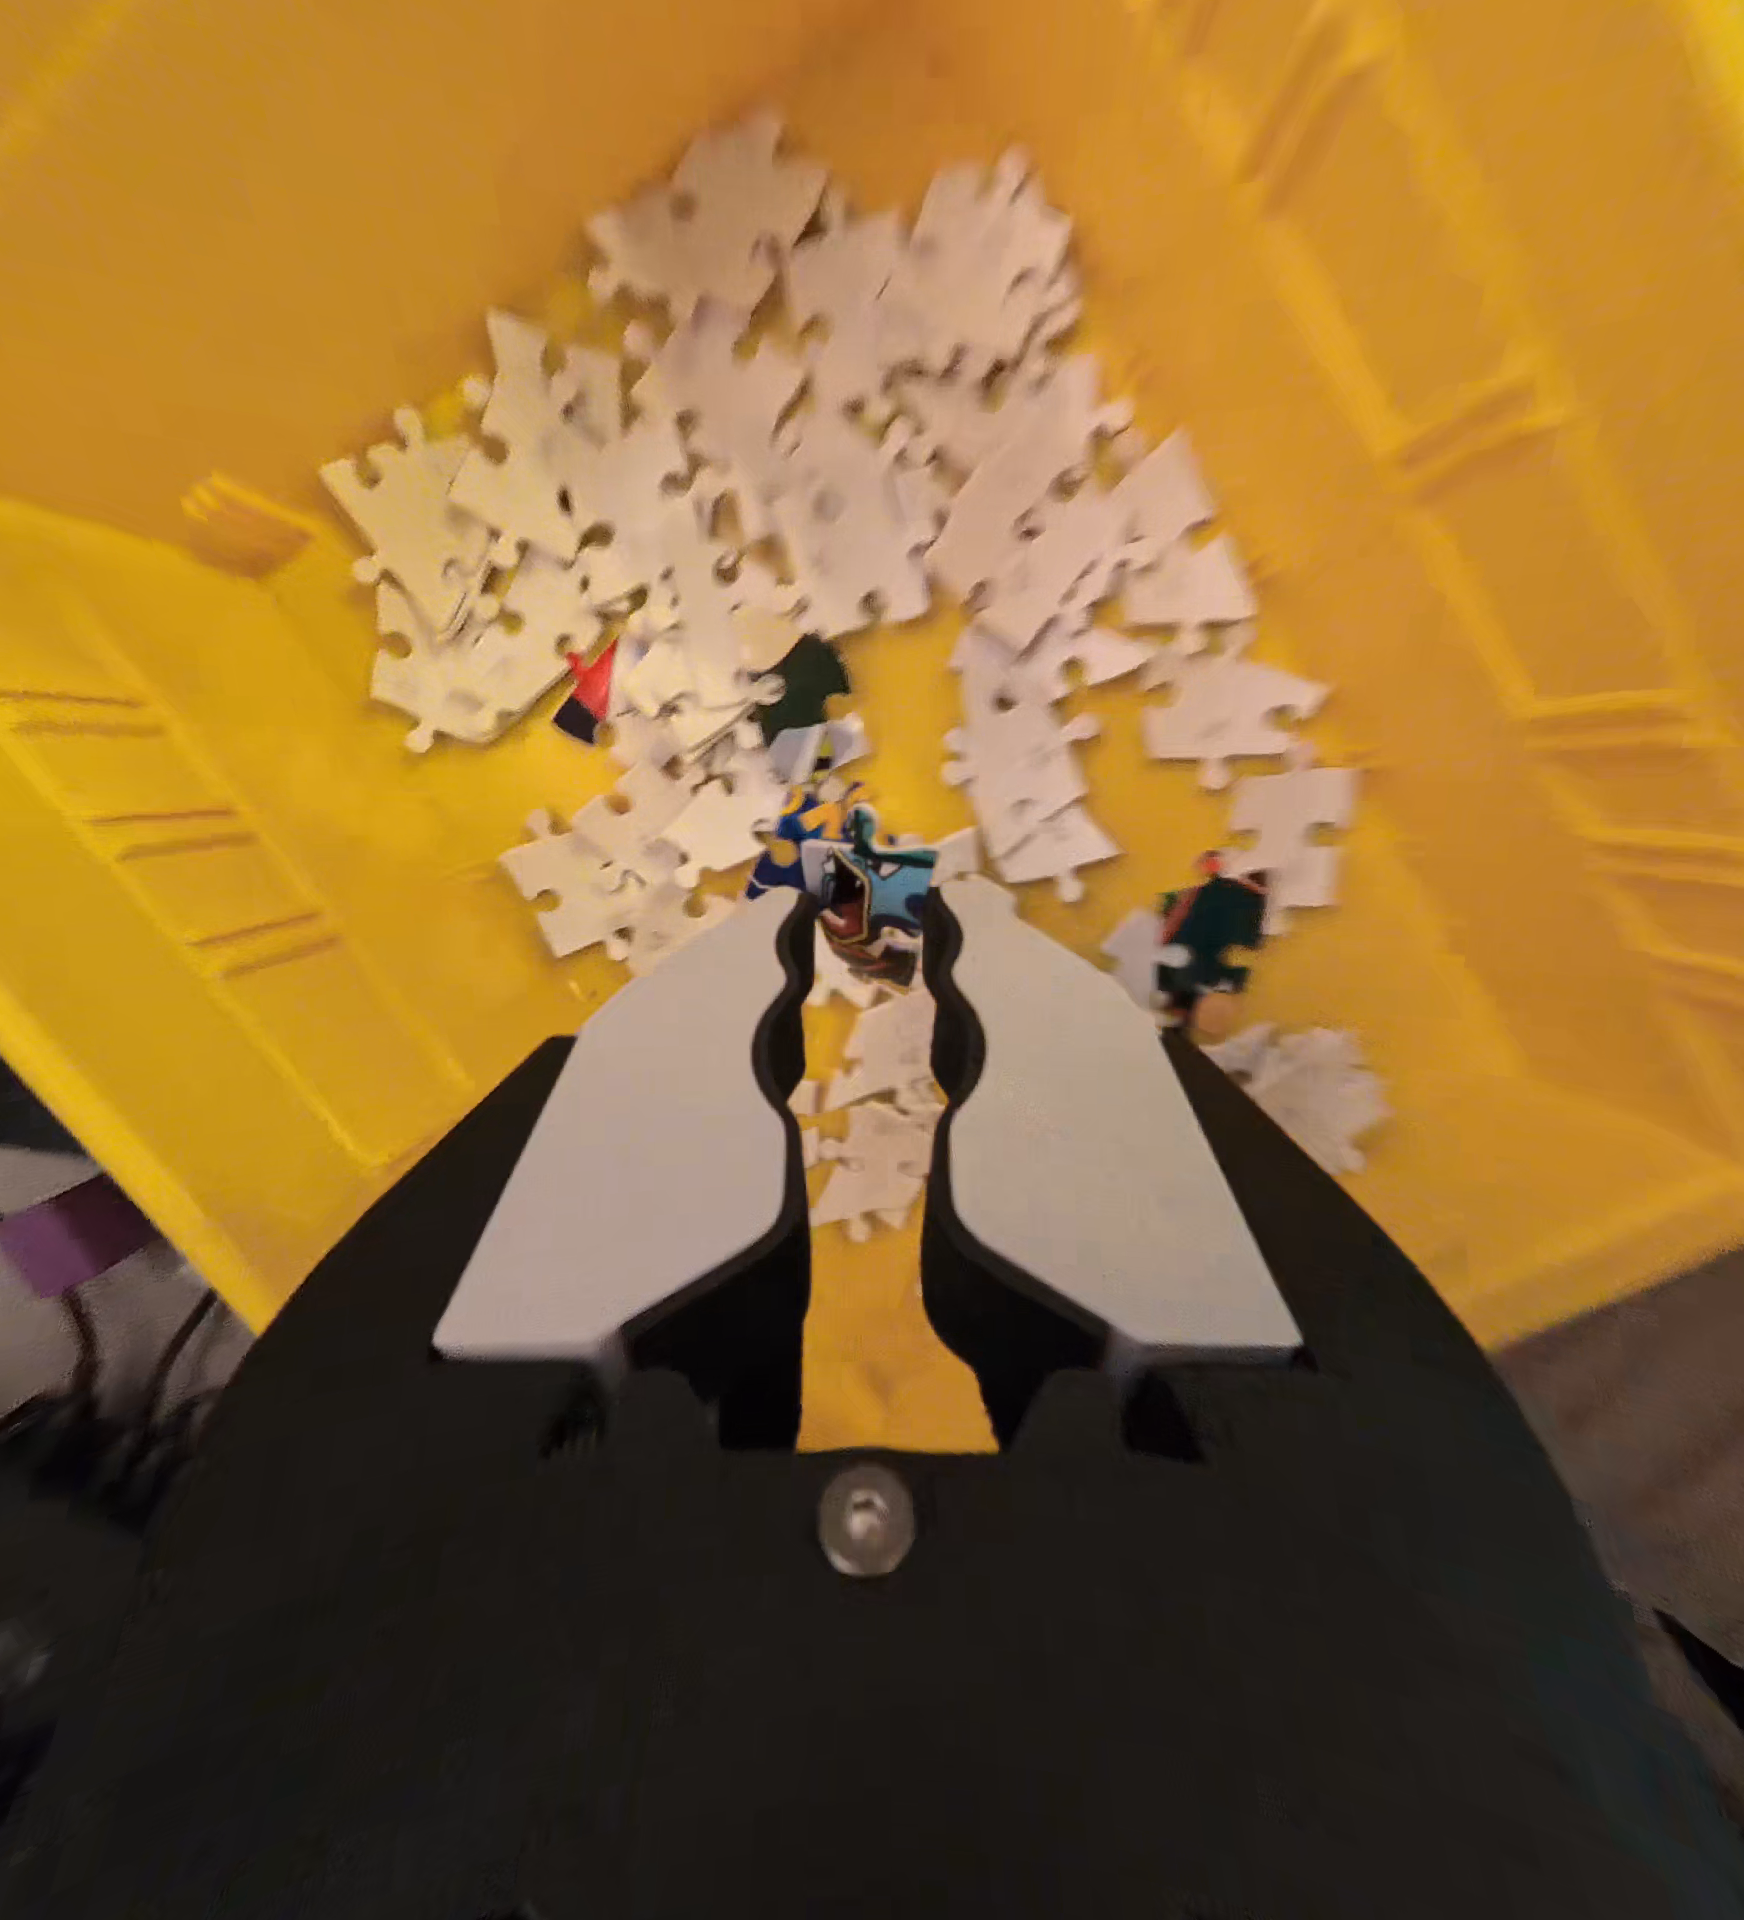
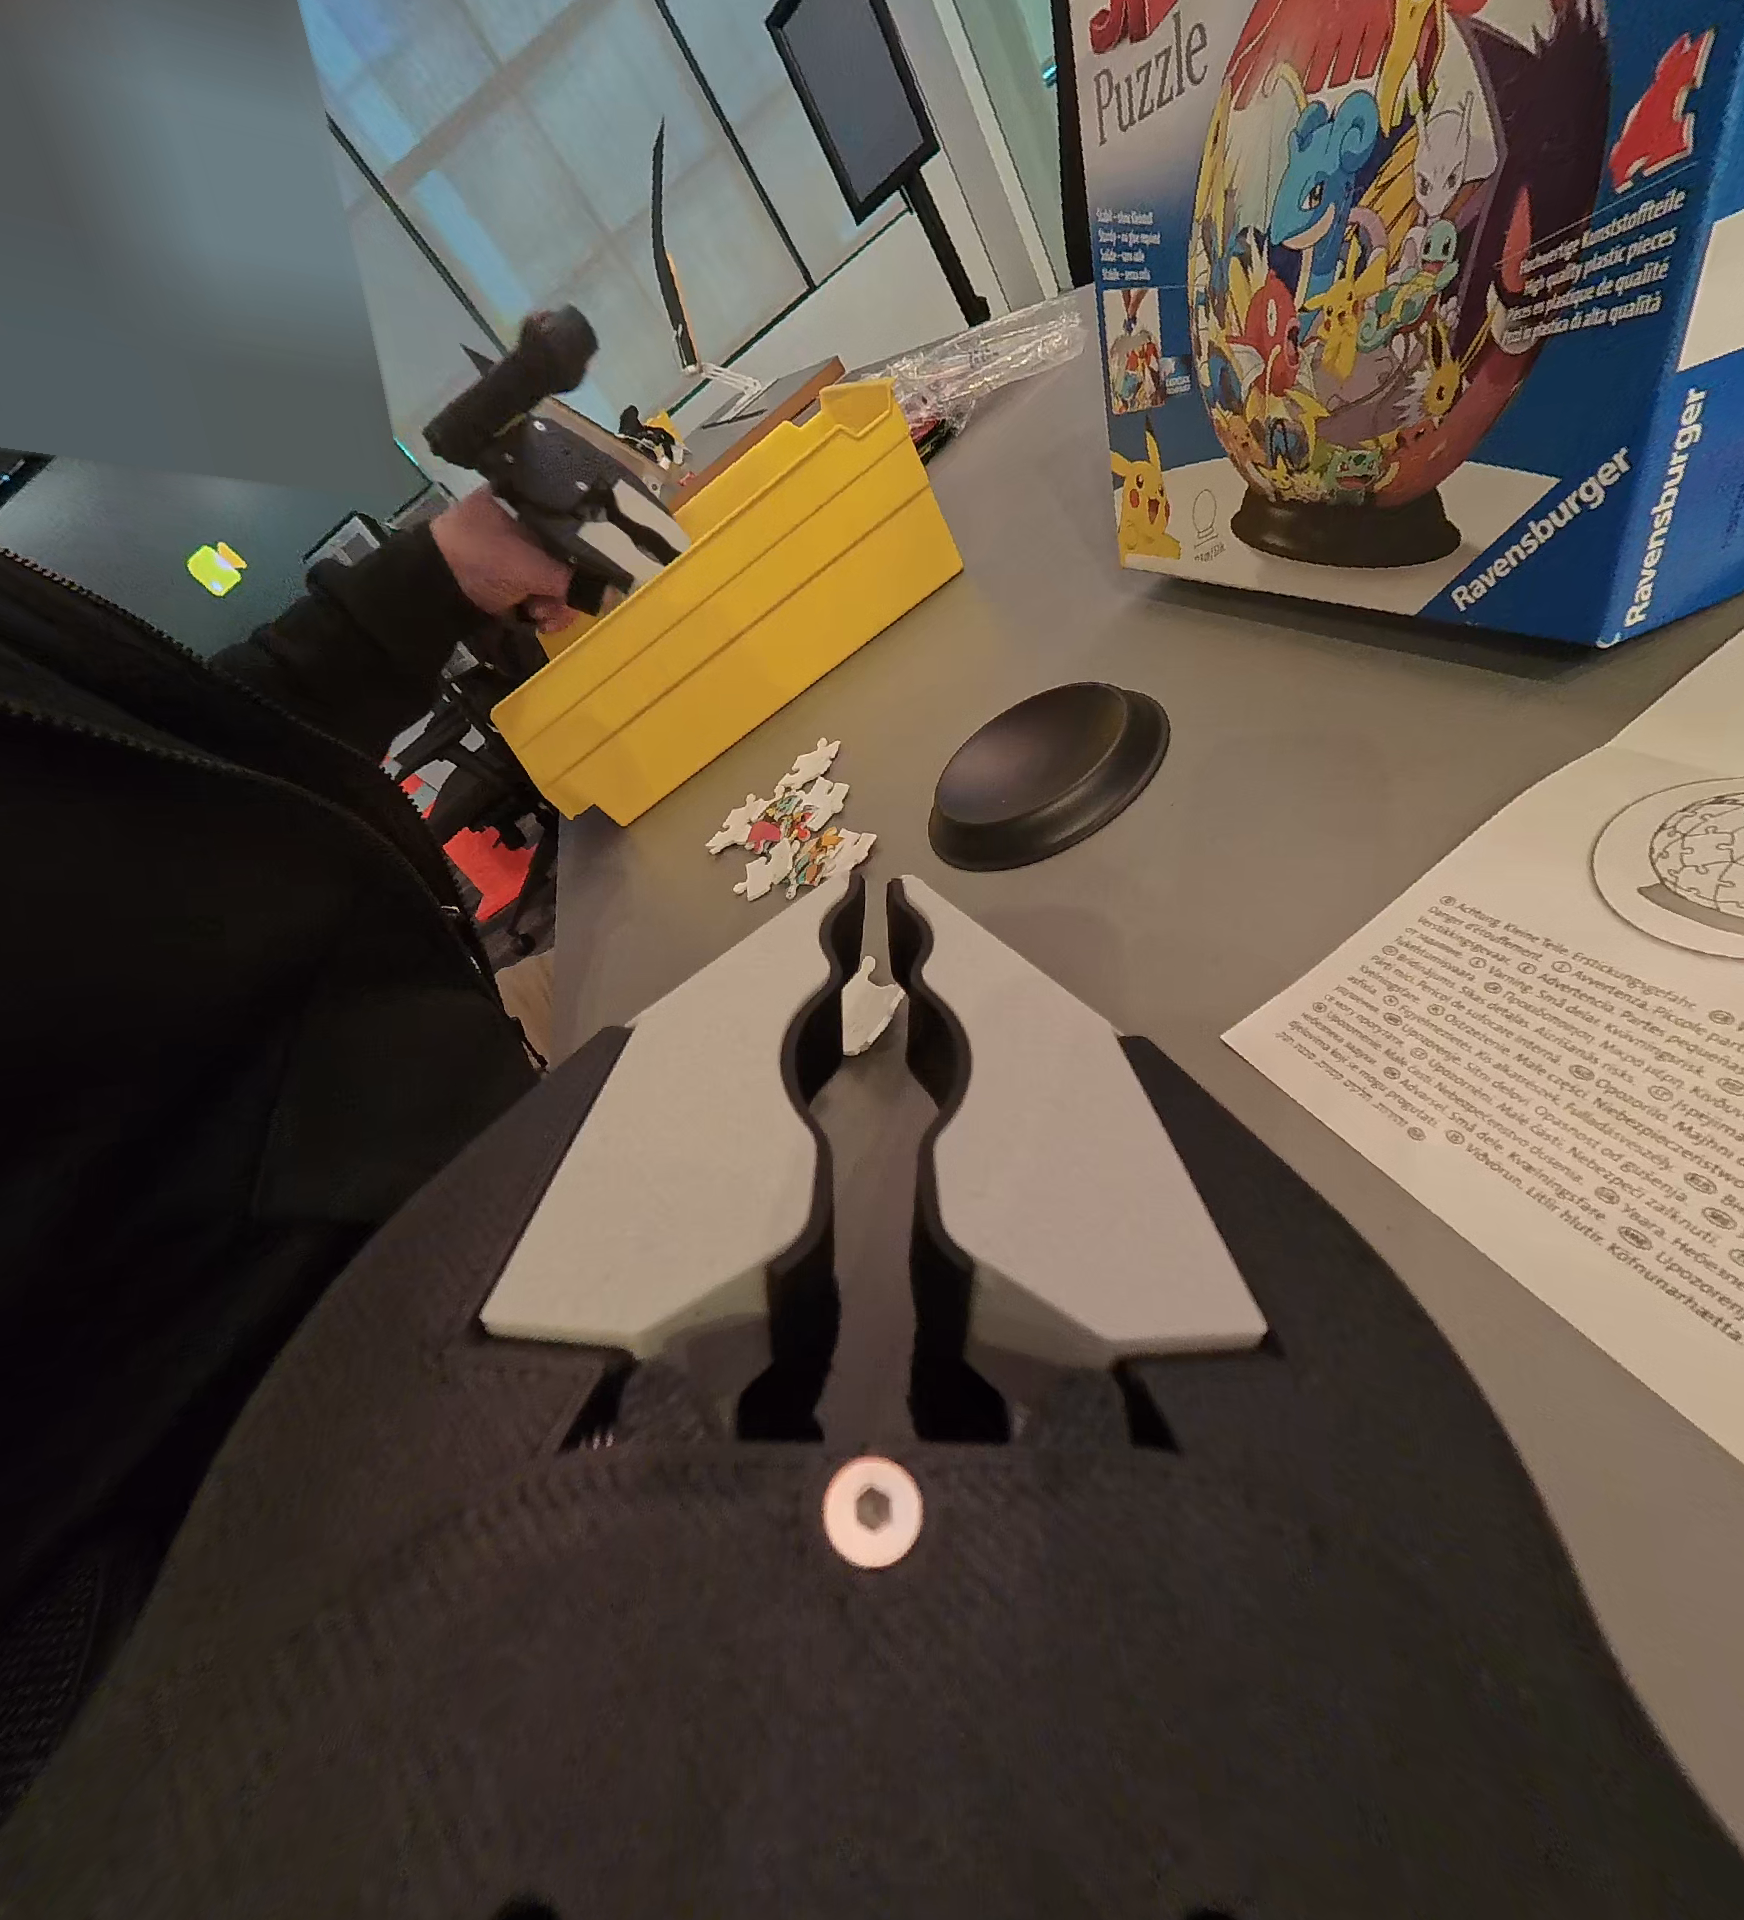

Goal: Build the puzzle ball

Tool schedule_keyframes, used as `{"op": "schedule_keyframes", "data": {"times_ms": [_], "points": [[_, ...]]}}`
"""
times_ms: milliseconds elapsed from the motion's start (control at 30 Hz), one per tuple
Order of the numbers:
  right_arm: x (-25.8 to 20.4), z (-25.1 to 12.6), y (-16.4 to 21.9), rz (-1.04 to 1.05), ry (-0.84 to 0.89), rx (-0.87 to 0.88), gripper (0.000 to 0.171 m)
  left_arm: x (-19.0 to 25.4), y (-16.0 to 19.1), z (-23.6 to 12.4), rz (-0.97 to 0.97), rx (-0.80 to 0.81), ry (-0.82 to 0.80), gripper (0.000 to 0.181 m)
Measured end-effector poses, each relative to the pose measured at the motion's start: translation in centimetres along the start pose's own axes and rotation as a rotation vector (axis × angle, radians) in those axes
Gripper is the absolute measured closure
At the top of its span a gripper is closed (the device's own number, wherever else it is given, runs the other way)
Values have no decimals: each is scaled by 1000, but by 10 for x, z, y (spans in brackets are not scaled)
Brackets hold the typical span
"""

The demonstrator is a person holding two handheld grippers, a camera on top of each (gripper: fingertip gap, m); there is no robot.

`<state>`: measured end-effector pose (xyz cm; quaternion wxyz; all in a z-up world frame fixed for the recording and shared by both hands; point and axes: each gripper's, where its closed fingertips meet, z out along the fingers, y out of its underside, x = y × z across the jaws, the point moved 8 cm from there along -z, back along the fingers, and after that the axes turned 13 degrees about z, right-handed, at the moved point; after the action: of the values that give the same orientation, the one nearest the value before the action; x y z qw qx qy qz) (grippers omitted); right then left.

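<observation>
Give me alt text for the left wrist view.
The left tongs reach into a yellow bin, their tips closing around a colourful puzzle piece. Loose pieces, mostly white side up, lie heaped on the bin floor; the picture is motion-blurred.

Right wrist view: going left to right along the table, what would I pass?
Yellow bin → small cluster of joined puzzle pieces → black round stand → puzzle box → printed instruction sheet.
</observation>
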<state>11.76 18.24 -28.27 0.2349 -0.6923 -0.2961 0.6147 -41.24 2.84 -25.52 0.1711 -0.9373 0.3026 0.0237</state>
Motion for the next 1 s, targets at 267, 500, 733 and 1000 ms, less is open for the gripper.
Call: {"op": "schedule_keyframes", "data": {"times_ms": [267,500,733,1000], "points": [[1,1,0,5,4,-7,168,-8,9,-2,-33,-102,-69,138],[2,3,1,8,14,-24,168,52,30,4,233,-296,243,152],[2,3,1,8,22,-26,168,62,34,19,393,-437,309,142],[2,3,1,9,17,-23,168,63,23,25,508,-423,211,158]]}}
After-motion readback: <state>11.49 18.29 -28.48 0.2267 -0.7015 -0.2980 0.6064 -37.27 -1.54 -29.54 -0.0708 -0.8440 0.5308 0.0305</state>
